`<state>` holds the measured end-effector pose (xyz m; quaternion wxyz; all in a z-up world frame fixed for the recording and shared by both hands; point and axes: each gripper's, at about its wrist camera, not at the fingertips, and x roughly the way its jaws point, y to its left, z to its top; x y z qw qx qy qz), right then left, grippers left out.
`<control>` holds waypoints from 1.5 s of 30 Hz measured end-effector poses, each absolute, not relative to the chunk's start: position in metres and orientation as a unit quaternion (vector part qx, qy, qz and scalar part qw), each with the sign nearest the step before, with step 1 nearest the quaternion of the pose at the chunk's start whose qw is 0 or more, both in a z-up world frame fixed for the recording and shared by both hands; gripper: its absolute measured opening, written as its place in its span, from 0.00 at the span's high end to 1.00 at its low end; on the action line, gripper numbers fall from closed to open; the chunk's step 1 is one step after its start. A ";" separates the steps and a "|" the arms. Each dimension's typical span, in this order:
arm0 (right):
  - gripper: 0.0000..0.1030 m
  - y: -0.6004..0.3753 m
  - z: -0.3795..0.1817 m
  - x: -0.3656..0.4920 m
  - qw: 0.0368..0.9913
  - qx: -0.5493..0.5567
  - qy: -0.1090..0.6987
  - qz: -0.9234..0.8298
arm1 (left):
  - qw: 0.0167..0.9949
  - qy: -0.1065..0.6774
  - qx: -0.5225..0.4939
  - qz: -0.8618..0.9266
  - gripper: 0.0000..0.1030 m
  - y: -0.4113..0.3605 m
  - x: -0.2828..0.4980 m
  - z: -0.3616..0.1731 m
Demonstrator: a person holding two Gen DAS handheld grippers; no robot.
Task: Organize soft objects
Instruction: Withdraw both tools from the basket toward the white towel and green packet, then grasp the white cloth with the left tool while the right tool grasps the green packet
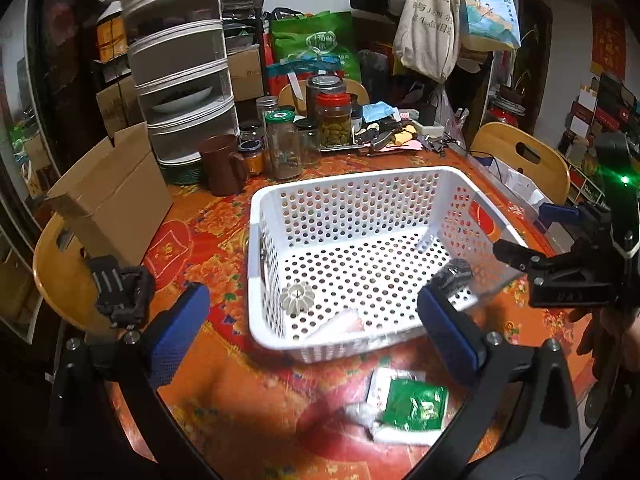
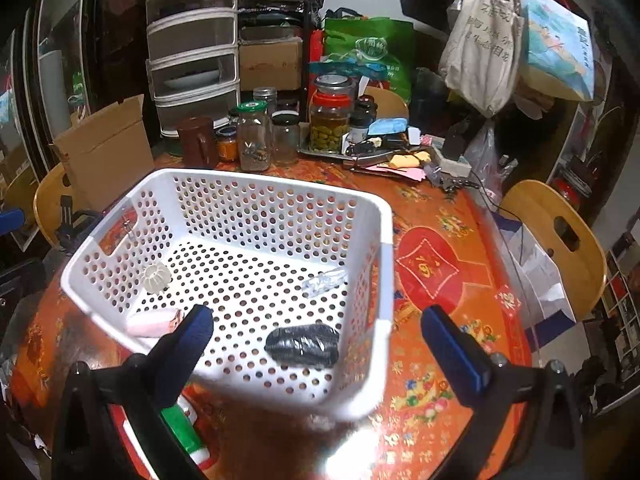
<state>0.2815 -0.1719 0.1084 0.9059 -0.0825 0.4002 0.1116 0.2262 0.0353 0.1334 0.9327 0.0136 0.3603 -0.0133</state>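
Note:
A white perforated basket (image 1: 344, 184) (image 2: 384, 264) sits on the orange floral table. Inside it lie a black wrapped bundle (image 2: 303, 346) (image 1: 456, 272), a pink-white packet (image 2: 154, 322) (image 1: 340, 322), a clear wrapper (image 2: 324, 281) and a pale ridged ornament (image 1: 297, 297) (image 2: 157, 278). In front of the basket lie a green packet (image 1: 414, 404) (image 2: 182, 428) and white packets (image 1: 394, 434). My left gripper (image 1: 314, 334) is open and empty over the basket's near wall. My right gripper (image 2: 316, 342) is open and empty, above the basket's near right corner and the black bundle; it also shows in the left wrist view (image 1: 532, 236).
Glass jars (image 1: 284, 148), a brown mug (image 1: 222, 164) and a metal tray with clutter (image 1: 380, 136) crowd the far side of the table. A cardboard box (image 1: 116, 192) stands at left on a wooden chair. Another chair (image 2: 560, 236) stands at right.

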 end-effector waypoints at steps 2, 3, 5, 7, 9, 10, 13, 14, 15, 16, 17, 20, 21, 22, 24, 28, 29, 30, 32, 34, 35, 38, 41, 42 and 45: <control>0.00 -0.177 0.110 0.272 0.904 -0.078 0.407 0.110 | 0.935 0.354 0.008 -0.015 0.00 0.037 0.212 0.135; 0.00 -0.180 0.111 0.268 0.904 -0.076 0.406 0.111 | 0.936 0.351 0.007 -0.016 0.00 0.038 0.206 0.135; 0.00 -0.185 0.113 0.255 0.909 -0.075 0.395 0.112 | 0.937 0.348 0.006 -0.015 0.00 0.039 0.191 0.134; 0.00 -0.189 0.114 0.244 0.912 -0.072 0.388 0.114 | 0.937 0.348 0.006 -0.019 0.00 0.038 0.180 0.131; 0.00 -0.192 0.114 0.231 0.914 -0.068 0.381 0.122 | 0.938 0.347 0.007 -0.019 0.00 0.037 0.168 0.126; 0.00 -0.194 0.114 0.222 0.915 -0.067 0.377 0.126 | 0.938 0.347 0.006 -0.018 0.00 0.036 0.165 0.122; 0.00 -0.195 0.110 0.203 0.916 -0.064 0.371 0.136 | 0.938 0.347 0.000 -0.017 0.00 0.036 0.153 0.108; 0.00 -0.194 0.109 0.198 0.916 -0.063 0.370 0.140 | 0.937 0.350 -0.001 -0.016 0.00 0.035 0.151 0.101; 0.00 -0.193 0.106 0.193 0.916 -0.064 0.369 0.145 | 0.935 0.354 0.001 -0.015 0.00 0.034 0.148 0.089; 0.00 -0.192 0.101 0.187 0.915 -0.066 0.369 0.150 | 0.933 0.359 0.004 -0.014 0.00 0.032 0.147 0.079; 0.00 -0.190 0.094 0.181 0.913 -0.071 0.371 0.155 | 0.931 0.364 0.004 -0.016 0.00 0.031 0.148 0.070; 0.00 -0.188 0.075 0.169 0.909 -0.073 0.380 0.158 | 0.917 0.397 -0.007 -0.026 0.00 0.029 0.157 0.032; 0.00 -0.189 0.066 0.166 0.907 -0.067 0.384 0.159 | 0.914 0.405 -0.012 -0.026 0.00 0.028 0.160 0.022; 0.00 -0.190 0.061 0.165 0.906 -0.063 0.386 0.160 | 0.910 0.413 -0.015 -0.027 0.01 0.027 0.167 0.011; 0.00 -0.194 0.044 0.162 0.901 -0.047 0.398 0.164 | 0.905 0.424 -0.014 -0.019 0.01 0.025 0.176 -0.006; 0.00 -0.195 0.021 0.161 0.892 -0.033 0.419 0.169 | 0.899 0.438 -0.020 -0.019 0.08 0.022 0.192 -0.029; 0.00 -0.194 0.015 0.161 0.889 -0.033 0.422 0.172 | 0.896 0.442 -0.022 -0.017 0.13 0.021 0.195 -0.034; 0.00 -0.193 0.012 0.160 0.888 -0.032 0.424 0.175 | 0.894 0.447 -0.023 -0.017 0.16 0.020 0.197 -0.040; 0.00 -0.190 0.008 0.158 0.886 -0.027 0.424 0.185 | 0.891 0.452 -0.023 -0.020 0.26 0.018 0.201 -0.046; 0.00 -0.185 0.006 0.157 0.885 -0.026 0.423 0.194 | 0.890 0.455 -0.022 -0.026 0.33 0.014 0.203 -0.052; 0.00 -0.181 0.005 0.156 0.884 -0.028 0.422 0.199 | 0.890 0.455 -0.022 -0.029 0.41 0.013 0.204 -0.053; 0.00 -0.168 0.002 0.155 0.880 -0.033 0.423 0.213 | 0.891 0.453 -0.020 -0.033 0.69 0.010 0.204 -0.055; 0.00 -0.155 -0.002 0.154 0.877 -0.035 0.424 0.224 | 0.893 0.448 -0.020 -0.035 0.69 0.008 0.197 -0.055; 0.00 -0.151 -0.004 0.154 0.876 -0.035 0.424 0.227 | 0.894 0.446 -0.020 -0.032 0.70 0.009 0.195 -0.054; 0.00 -0.133 -0.008 0.156 0.871 -0.041 0.425 0.241 | 0.898 0.439 -0.027 -0.024 0.70 0.023 0.190 -0.048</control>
